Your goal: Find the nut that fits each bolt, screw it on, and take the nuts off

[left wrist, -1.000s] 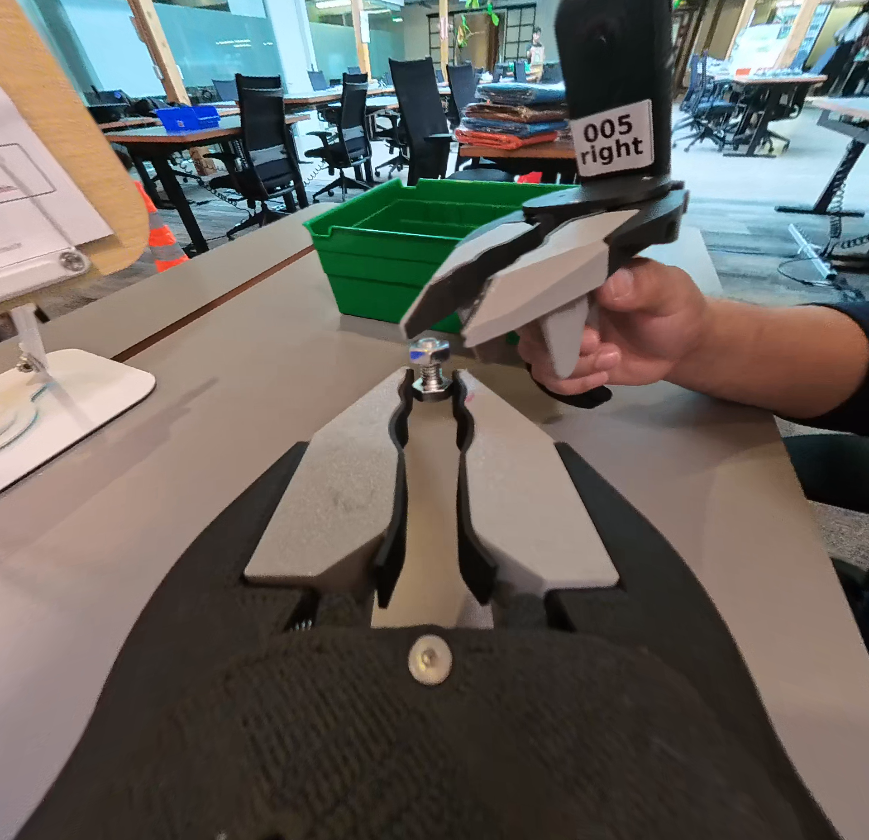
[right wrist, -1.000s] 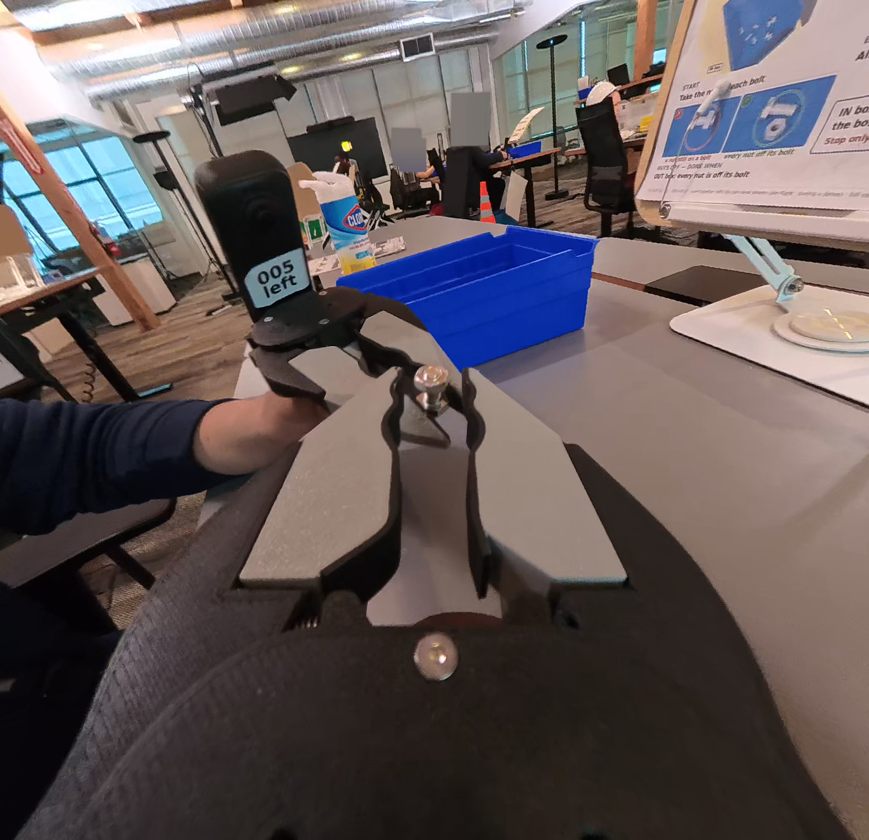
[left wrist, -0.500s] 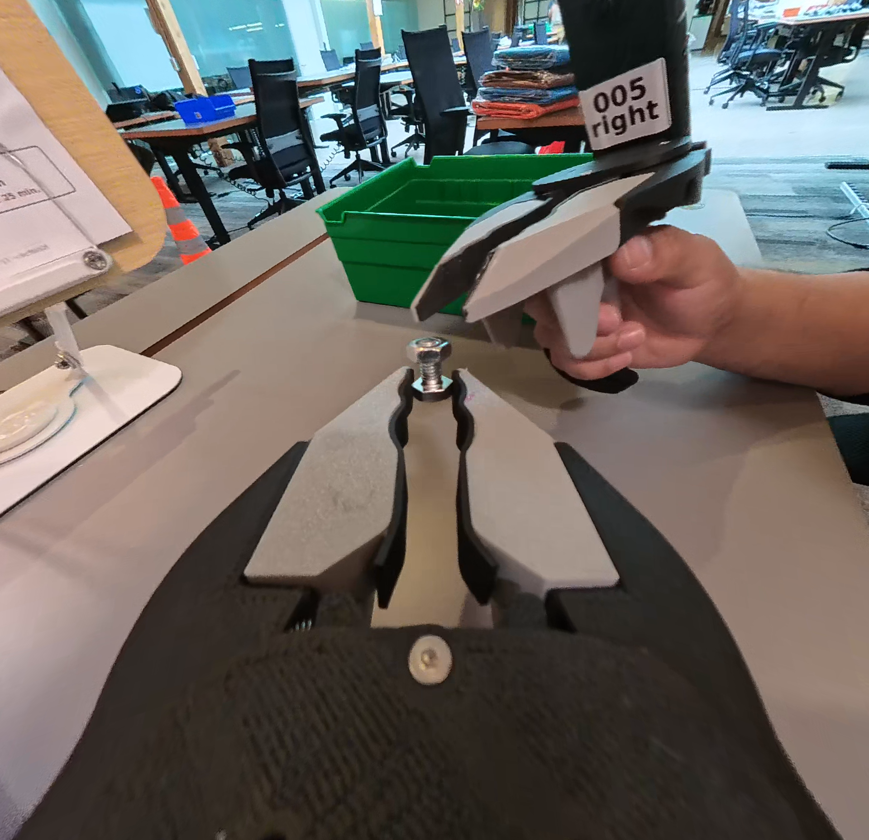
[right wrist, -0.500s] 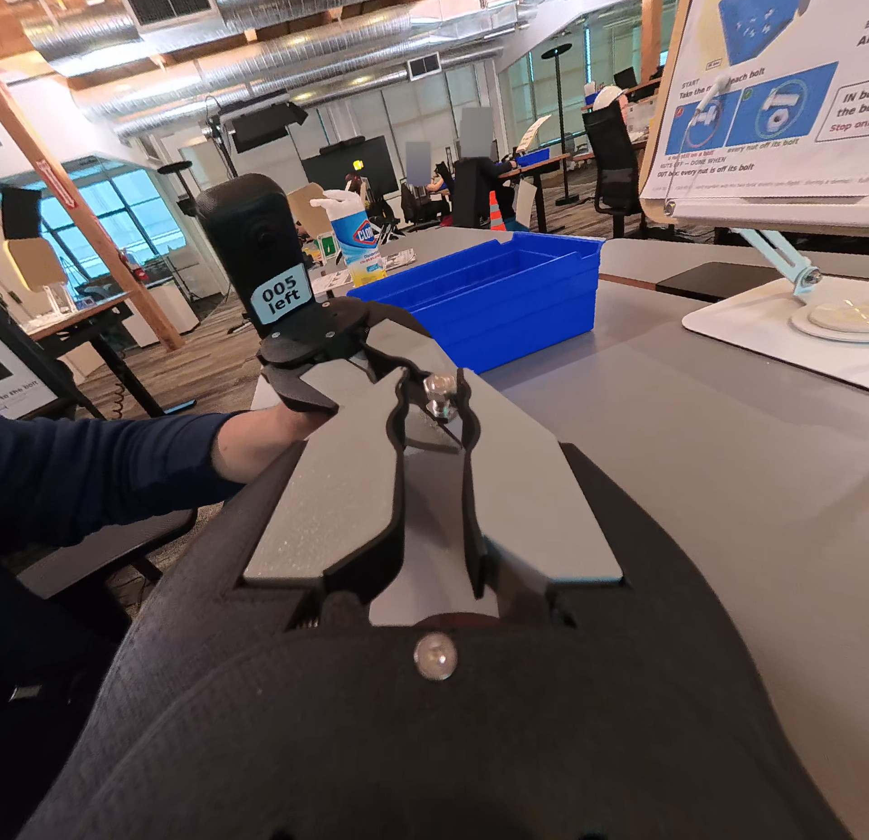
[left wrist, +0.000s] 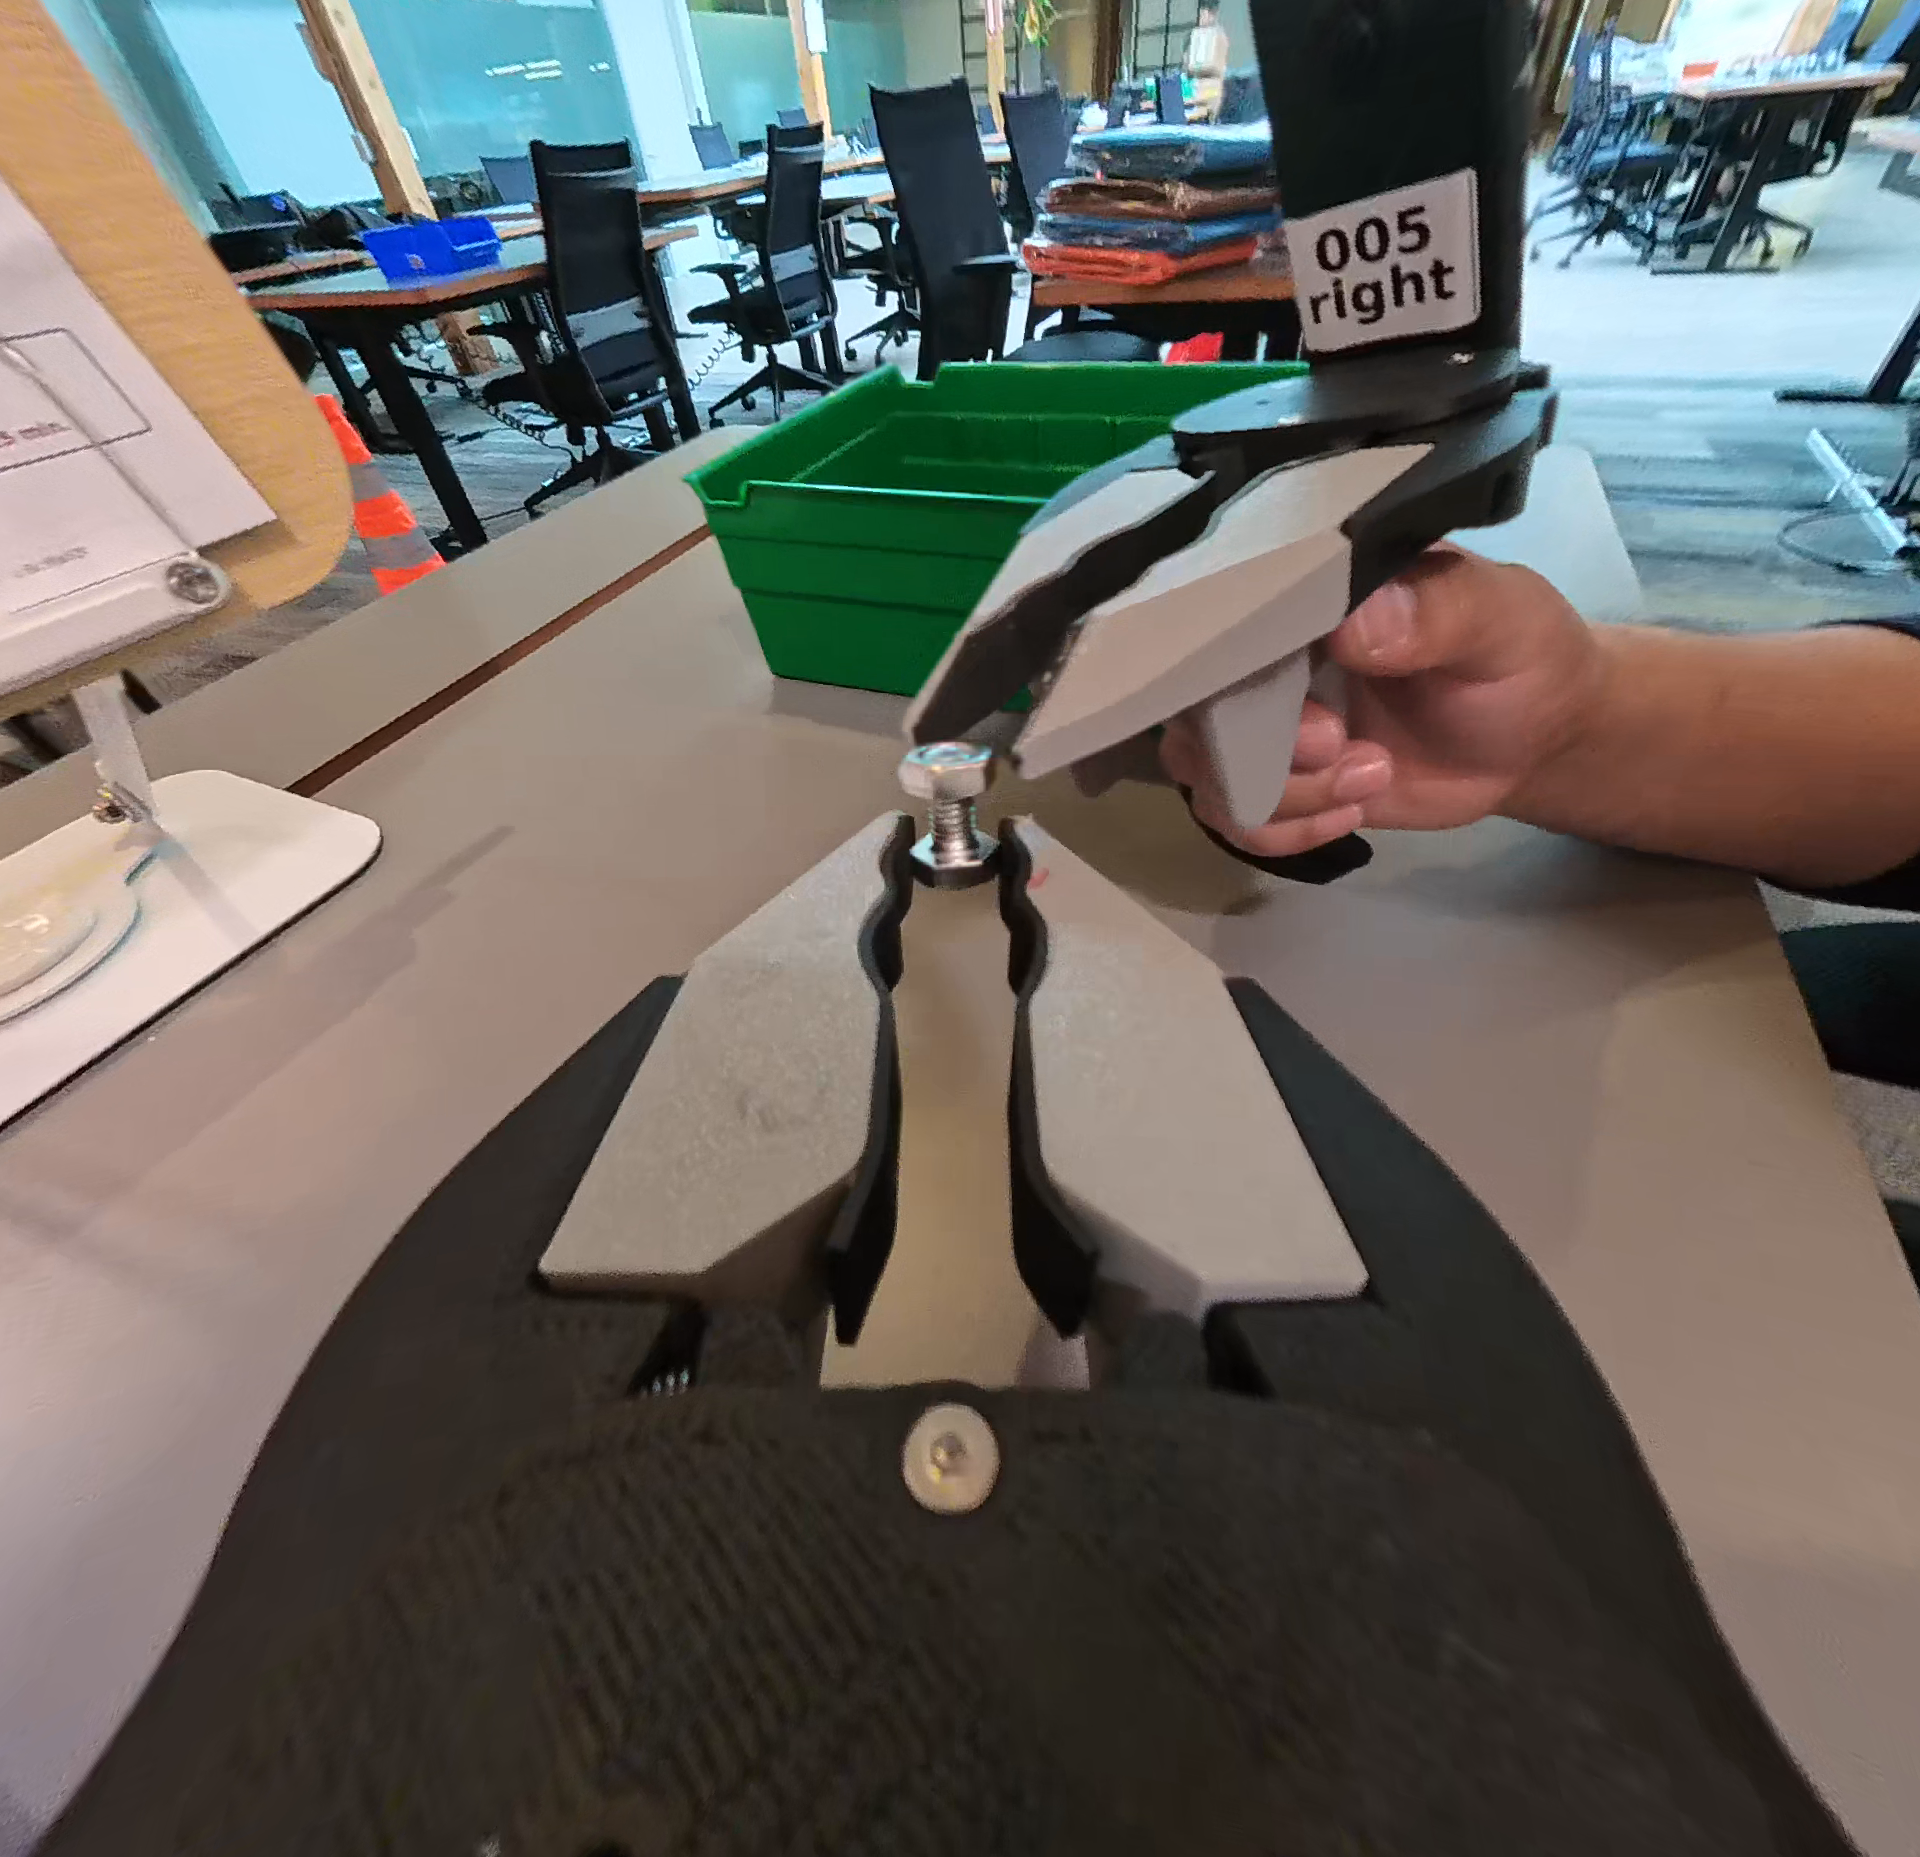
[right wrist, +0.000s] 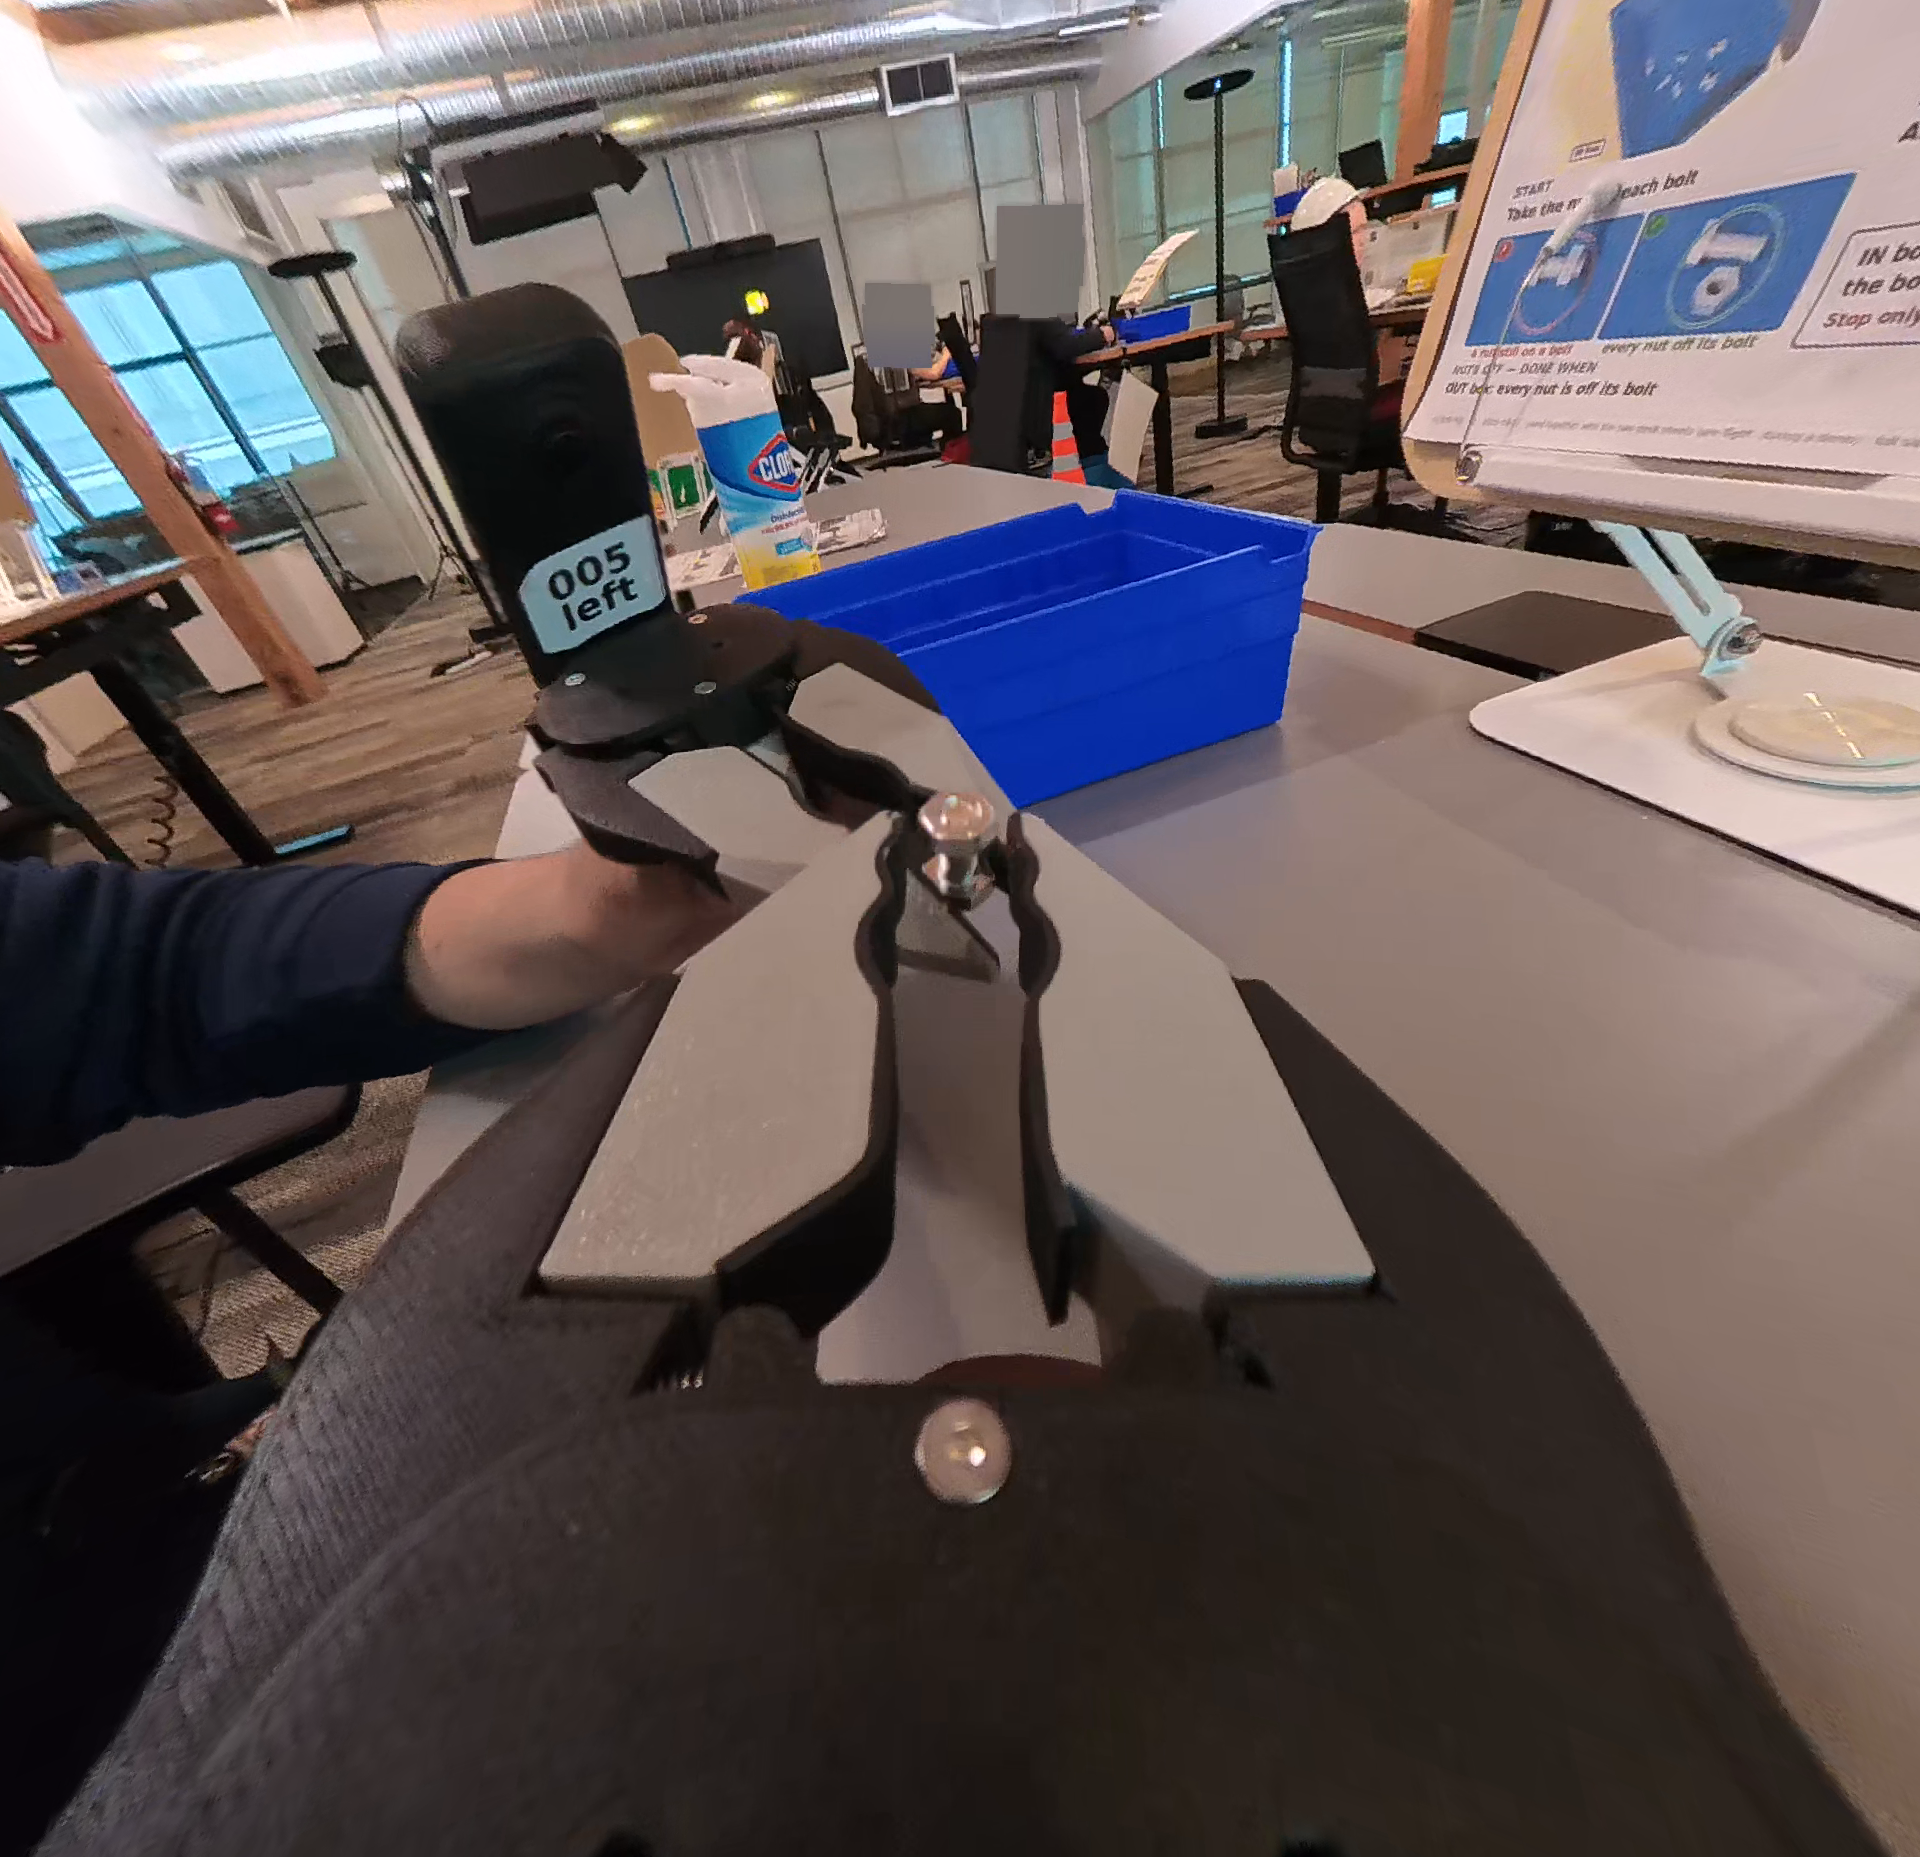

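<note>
A silver bolt (left wrist: 945,773) stands upright with a hex nut (left wrist: 951,862) threaded low on its shank. My left gripper (left wrist: 954,857) is shut on the nut and holds it just above the grey table (left wrist: 520,924). My right gripper (left wrist: 971,747) reaches in from the right. Its tips sit at the bolt head. In the right wrist view the bolt head (right wrist: 954,820) lies between the right gripper's (right wrist: 954,833) fingertips. The jaws stand narrowly apart on either side of it, with small gaps showing. The nut (right wrist: 958,880) sits just below.
A green bin (left wrist: 862,571) stands behind the bolt in the left wrist view. A blue bin (right wrist: 1122,654) stands at the back in the right wrist view. An instruction board on a white stand (right wrist: 1683,727) is at the table's side. A spray bottle (right wrist: 753,477) is farther back.
The right gripper had lifted up and back from the bolt head half a second ago. It has come down again around the head. The left gripper still holds the nut.
</note>
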{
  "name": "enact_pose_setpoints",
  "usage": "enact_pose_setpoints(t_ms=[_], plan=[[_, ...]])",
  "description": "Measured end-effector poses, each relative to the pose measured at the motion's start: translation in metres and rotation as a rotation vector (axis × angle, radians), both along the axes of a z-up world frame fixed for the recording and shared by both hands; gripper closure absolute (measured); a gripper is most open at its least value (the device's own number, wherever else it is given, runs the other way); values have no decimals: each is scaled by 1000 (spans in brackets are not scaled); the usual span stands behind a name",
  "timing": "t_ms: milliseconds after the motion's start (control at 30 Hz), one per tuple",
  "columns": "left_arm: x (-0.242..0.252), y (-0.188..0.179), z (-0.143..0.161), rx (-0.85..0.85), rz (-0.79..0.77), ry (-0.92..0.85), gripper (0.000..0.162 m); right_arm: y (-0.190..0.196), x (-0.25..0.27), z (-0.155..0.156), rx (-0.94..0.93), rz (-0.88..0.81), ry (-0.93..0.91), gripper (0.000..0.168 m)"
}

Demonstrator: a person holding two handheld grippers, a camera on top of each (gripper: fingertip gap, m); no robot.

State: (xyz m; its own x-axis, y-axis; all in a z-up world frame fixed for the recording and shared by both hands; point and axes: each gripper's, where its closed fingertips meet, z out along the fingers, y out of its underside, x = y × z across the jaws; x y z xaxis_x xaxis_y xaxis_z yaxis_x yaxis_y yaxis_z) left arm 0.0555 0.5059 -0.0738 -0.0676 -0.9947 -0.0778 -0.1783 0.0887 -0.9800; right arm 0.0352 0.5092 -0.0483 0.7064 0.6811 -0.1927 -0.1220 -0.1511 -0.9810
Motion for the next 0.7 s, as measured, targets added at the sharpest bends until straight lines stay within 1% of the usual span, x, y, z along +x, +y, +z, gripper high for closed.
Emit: enact_pose_setpoints(t_ms=[100,200,267,300,333,433,500,600,700], plan=[[-1,-1,3,-29,-9,-12,148,-2,-6,-1,3,26,-8,150],[4,-12,-2,-6,-38,6,148,-2,-14,-3,22,31,-38,144],[7,-17,-4,15,-48,17,148,-3,-15,-4,17,36,-45,144],[7,-16,-4,23,-42,18,148,-1,-13,-5,13,25,-50,148],[6,-14,-3,21,-33,16,148,0,-9,-4,12,10,-47,151],[1,-1,-1,10,3,6,148,-1,0,4,15,6,14,153],[0,0,1,1,2,0,148,-2,0,5,15,13,17,154],[3,-8,-2,6,-23,14,148,-2,-8,1,22,16,-14,150],[7,-18,-7,43,-43,34,148,-2,-13,-4,7,31,-40,151]])
